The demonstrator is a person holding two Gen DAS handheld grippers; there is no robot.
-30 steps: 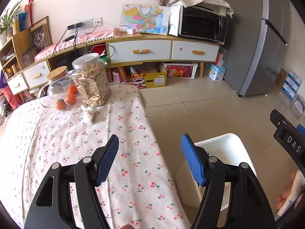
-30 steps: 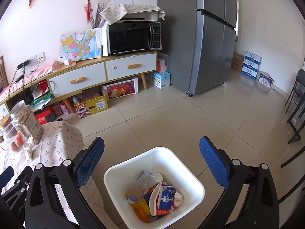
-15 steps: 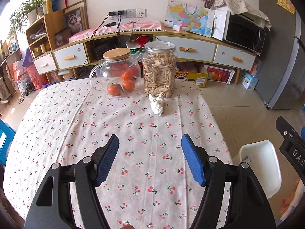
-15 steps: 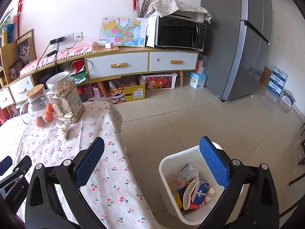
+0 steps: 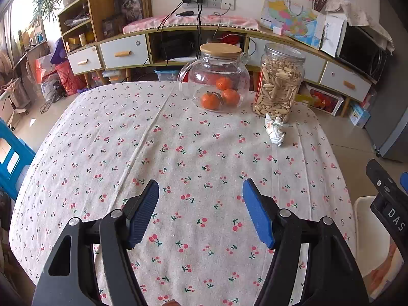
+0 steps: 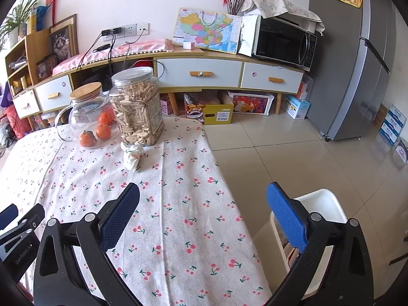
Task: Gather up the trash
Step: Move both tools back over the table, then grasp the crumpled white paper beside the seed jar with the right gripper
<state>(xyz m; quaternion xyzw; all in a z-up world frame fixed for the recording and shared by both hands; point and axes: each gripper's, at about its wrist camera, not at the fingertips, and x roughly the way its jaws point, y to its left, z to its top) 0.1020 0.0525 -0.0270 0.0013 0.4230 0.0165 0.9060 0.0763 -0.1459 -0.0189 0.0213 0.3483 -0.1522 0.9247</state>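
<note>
A crumpled white wrapper (image 5: pixel 275 130) (image 6: pixel 132 156) lies on the cherry-print tablecloth (image 5: pixel 163 148) (image 6: pixel 178 183), just in front of the tall seed jar (image 5: pixel 279 81) (image 6: pixel 136 105). My left gripper (image 5: pixel 200 211) hovers open over the near part of the table, nothing between its blue pads. My right gripper (image 6: pixel 204 216) is open too, straddling the table's right edge, well short of the wrapper. The white trash bin (image 6: pixel 321 204) (image 5: pixel 362 219) stands on the floor to the right of the table.
A glass jug with three oranges (image 5: pixel 219 81) (image 6: pixel 89 117) stands left of the seed jar. Behind the table runs a low cabinet (image 6: pixel 199 68) with a microwave (image 6: pixel 283 43); a grey fridge (image 6: pixel 357 58) stands at right. Blue furniture (image 5: pixel 10 158) sits left of the table.
Both grippers have swung left from above the bin and floor to over the table. The wrapper and jars have come into fuller view. Both grippers stayed open.
</note>
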